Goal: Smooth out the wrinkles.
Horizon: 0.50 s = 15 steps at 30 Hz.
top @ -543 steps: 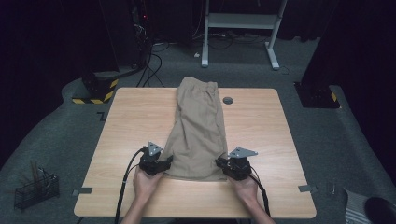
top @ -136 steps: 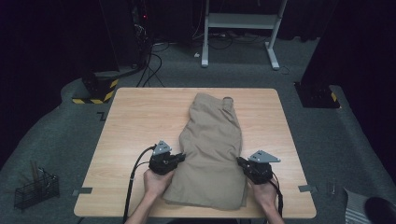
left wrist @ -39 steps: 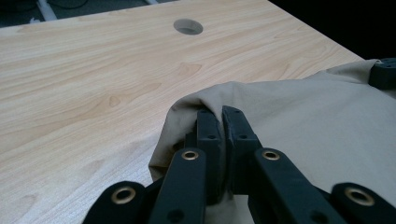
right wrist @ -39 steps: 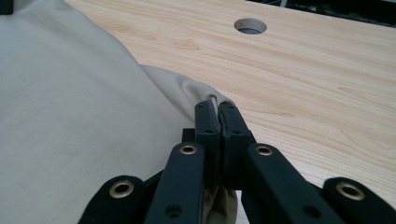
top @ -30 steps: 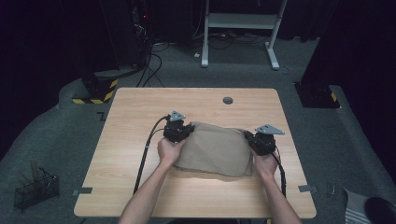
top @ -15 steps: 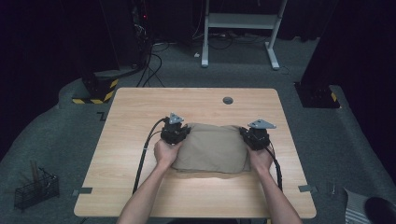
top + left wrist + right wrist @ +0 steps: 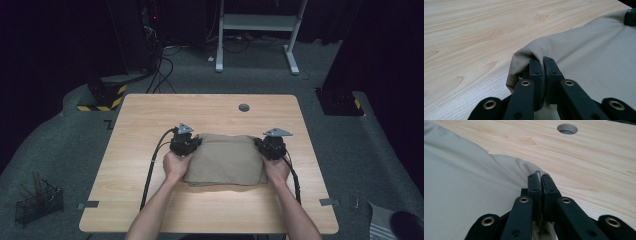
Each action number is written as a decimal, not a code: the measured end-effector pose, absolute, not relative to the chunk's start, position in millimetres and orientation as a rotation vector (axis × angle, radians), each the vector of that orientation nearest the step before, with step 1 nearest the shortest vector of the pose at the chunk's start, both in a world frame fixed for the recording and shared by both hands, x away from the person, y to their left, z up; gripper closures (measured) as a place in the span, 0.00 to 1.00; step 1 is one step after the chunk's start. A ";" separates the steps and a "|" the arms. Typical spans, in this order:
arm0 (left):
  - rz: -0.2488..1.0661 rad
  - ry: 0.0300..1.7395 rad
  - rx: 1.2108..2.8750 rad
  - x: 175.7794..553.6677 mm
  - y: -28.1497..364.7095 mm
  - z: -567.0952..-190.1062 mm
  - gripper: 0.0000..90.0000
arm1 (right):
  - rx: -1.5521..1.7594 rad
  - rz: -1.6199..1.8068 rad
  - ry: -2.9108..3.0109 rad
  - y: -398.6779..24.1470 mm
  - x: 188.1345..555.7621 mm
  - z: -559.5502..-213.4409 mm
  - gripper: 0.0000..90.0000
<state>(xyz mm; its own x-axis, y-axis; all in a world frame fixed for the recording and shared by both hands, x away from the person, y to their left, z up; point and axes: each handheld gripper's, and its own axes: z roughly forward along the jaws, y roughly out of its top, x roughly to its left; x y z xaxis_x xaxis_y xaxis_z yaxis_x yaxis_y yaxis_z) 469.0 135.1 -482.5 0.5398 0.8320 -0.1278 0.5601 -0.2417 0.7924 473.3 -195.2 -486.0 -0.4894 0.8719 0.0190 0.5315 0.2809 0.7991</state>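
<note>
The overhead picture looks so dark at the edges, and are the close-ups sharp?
High view: the table is lit, the floor around it dim. Left gripper view: the cloth by the left tool is sharp, the far wood soft. Right gripper view: the hole slightly blurred.

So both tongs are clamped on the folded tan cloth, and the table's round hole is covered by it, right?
Not quite: the round hole lies bare, beyond the folded tan cloth, as the high view shows. Left tongs and right tongs are indeed clamped on the cloth.

folded tan cloth (image 7: 226,160) | left gripper (image 7: 192,145), right gripper (image 7: 263,146) at far corners
</note>
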 end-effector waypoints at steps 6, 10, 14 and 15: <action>0.405 1.133 1.942 469.7 135.7 -486.8 0.96 | 1.272 1.058 2.146 -195.0 475.8 -490.8 0.96; 0.418 1.137 1.959 469.5 134.4 -490.8 0.96 | 1.236 0.983 2.174 -189.3 476.1 -497.3 0.96; 0.398 1.142 1.956 469.8 136.9 -492.2 0.96 | 1.246 0.974 2.183 -188.3 476.2 -502.6 0.96; 0.395 1.143 1.956 470.0 137.2 -492.5 0.96 | 1.253 0.977 2.181 -188.8 476.8 -502.9 0.96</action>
<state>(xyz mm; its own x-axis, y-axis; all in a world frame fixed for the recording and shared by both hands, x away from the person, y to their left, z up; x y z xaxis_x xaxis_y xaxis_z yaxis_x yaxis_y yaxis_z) 470.0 137.2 -492.5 0.5393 0.8323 -0.1278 0.5762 -0.2540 0.7768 476.8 -188.8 -502.9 -0.4929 0.8697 -0.0263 0.5593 0.3399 0.7560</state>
